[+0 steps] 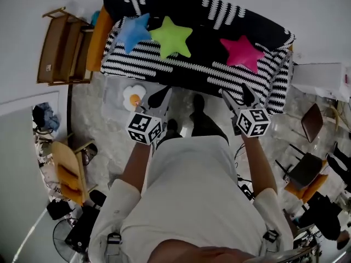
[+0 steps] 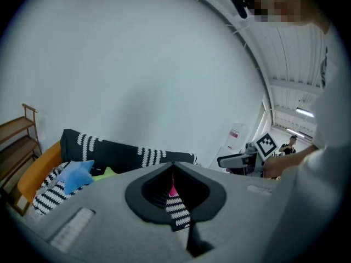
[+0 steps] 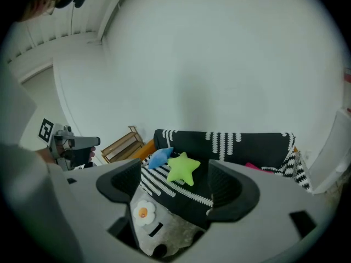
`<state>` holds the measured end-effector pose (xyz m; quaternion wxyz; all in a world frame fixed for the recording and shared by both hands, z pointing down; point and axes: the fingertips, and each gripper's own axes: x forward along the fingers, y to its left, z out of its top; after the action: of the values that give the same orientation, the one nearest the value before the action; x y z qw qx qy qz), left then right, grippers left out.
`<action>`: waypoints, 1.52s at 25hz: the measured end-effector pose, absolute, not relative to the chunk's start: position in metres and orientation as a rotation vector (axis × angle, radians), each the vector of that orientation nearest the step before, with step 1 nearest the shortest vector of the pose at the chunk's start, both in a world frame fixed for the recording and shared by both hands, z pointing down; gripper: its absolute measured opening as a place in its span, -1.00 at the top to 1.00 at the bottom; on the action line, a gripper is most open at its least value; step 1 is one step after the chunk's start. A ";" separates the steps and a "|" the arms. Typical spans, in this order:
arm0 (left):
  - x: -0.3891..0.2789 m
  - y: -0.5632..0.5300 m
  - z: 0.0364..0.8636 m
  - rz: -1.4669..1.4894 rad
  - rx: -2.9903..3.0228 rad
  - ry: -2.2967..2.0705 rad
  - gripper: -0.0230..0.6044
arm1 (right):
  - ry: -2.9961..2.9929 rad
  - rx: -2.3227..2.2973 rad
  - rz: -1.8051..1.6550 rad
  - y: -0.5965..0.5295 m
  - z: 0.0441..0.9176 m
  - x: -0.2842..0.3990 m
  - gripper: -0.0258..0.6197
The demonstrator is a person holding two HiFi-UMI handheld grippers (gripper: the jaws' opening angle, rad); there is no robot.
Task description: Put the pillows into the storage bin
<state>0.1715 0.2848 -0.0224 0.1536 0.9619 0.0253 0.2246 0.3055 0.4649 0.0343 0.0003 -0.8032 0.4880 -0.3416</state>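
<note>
Three star pillows lie on the black-and-white striped sofa [image 1: 186, 70]: blue [image 1: 134, 32], green [image 1: 171, 36] and pink [image 1: 242, 52]. A clear storage bin [image 1: 109, 89] stands on the floor in front of the sofa's left end, with a fried-egg pillow [image 1: 134, 96] in it. My left gripper [image 1: 157, 97] hovers just right of the bin, jaws shut on nothing. My right gripper [image 1: 238, 98] is held open and empty before the sofa's right half. The right gripper view shows the blue star [image 3: 160, 158], green star [image 3: 184, 167] and egg pillow [image 3: 143, 213] between its jaws [image 3: 178, 188].
A wooden shelf [image 1: 60, 48] stands left of the sofa, beside an orange cushion [image 1: 98, 37]. A white box [image 1: 321, 78] and chairs [image 1: 310, 122] are on the right. Clutter and a fan [image 1: 66, 234] fill the lower left. The person's feet [image 1: 197, 116] stand between the grippers.
</note>
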 end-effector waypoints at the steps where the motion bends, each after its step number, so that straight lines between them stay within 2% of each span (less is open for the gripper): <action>1: 0.179 0.288 -0.015 0.660 2.749 0.073 0.87 | 1.529 -2.512 -1.103 0.467 0.044 0.313 -0.23; 11: 0.251 0.302 0.054 0.800 2.713 0.105 0.87 | 1.434 -2.388 -1.320 0.472 0.139 0.392 -0.23; 22: 0.298 0.313 0.144 0.916 2.650 0.120 0.87 | 1.215 -2.295 -1.538 0.484 0.273 0.455 -0.23; 38: 0.296 0.323 0.276 0.998 2.513 0.051 0.87 | 0.804 -2.212 -1.812 0.496 0.456 0.503 -0.25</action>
<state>0.2963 0.3233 0.2761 0.2167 0.9072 0.0183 0.3601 0.5025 0.4964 0.4562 0.0857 -0.7419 0.2698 -0.6078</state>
